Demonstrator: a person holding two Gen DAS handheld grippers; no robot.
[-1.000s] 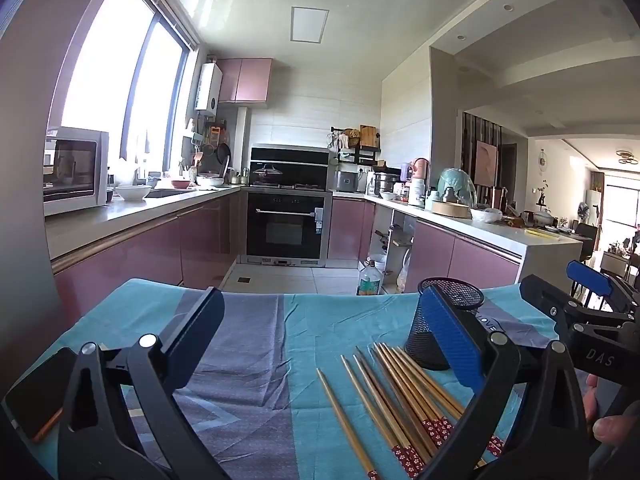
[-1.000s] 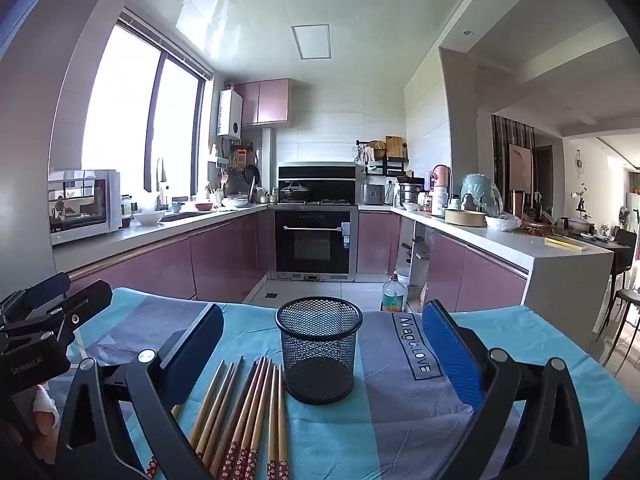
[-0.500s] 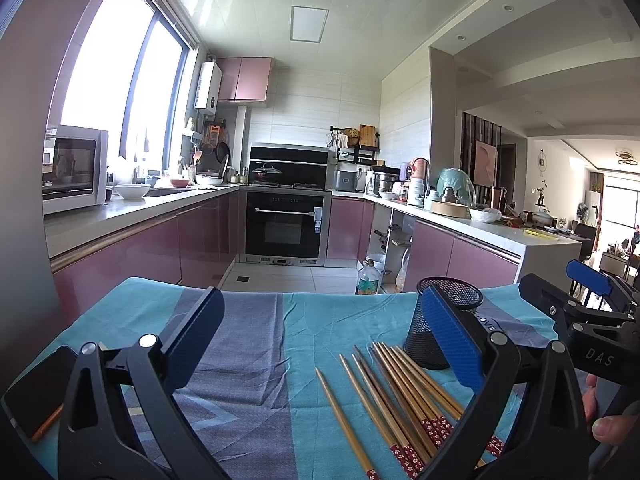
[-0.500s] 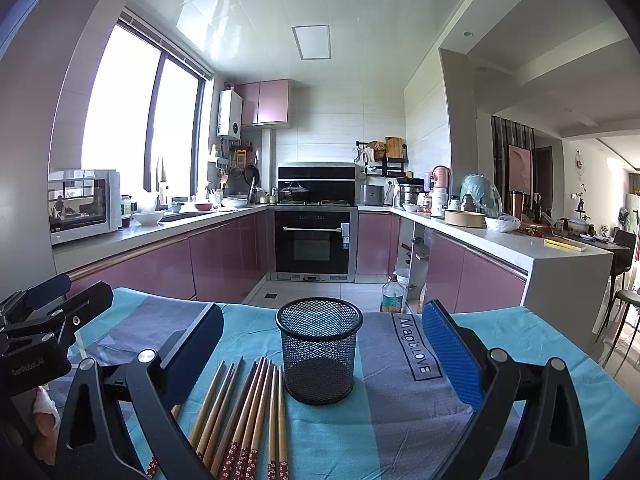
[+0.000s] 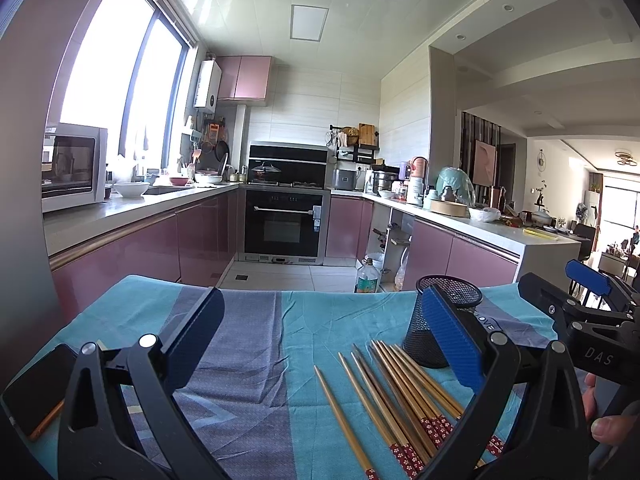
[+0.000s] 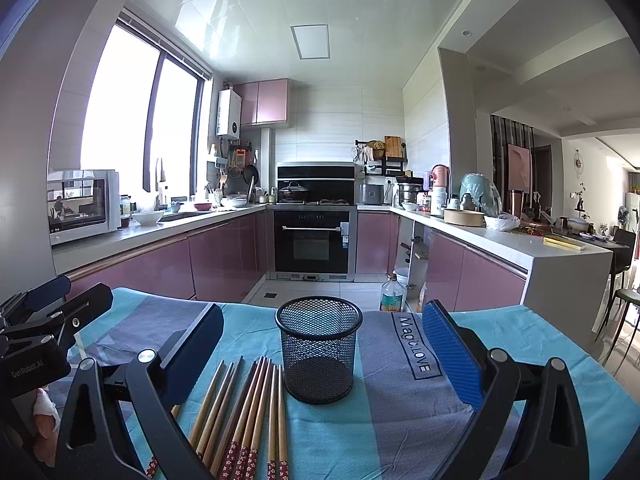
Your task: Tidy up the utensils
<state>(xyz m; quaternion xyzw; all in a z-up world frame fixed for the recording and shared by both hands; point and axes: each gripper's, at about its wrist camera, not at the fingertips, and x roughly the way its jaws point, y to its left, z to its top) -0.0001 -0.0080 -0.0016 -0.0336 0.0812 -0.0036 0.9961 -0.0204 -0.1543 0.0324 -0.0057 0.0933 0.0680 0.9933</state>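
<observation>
Nothing is shifting: both tools (image 5: 320, 336) (image 6: 320, 344) are still hovering, spread apart, empty; start with the chopsticks (image 6: 248, 408) beside the cup (image 6: 319, 350), near the counter's (image 6: 400, 432) front edge.

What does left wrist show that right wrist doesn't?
Left wrist only: a dark phone lying at the table's left edge, and the right gripper seen from the side, jaws open.

Right wrist only: the "Magic.LOVE" lettering on the cloth, the mesh cup's empty interior, and the left gripper at the left edge.

Both: the mesh cup standing upright, the chopsticks lying loose beside it on the tablecloth, none gripped.
</observation>
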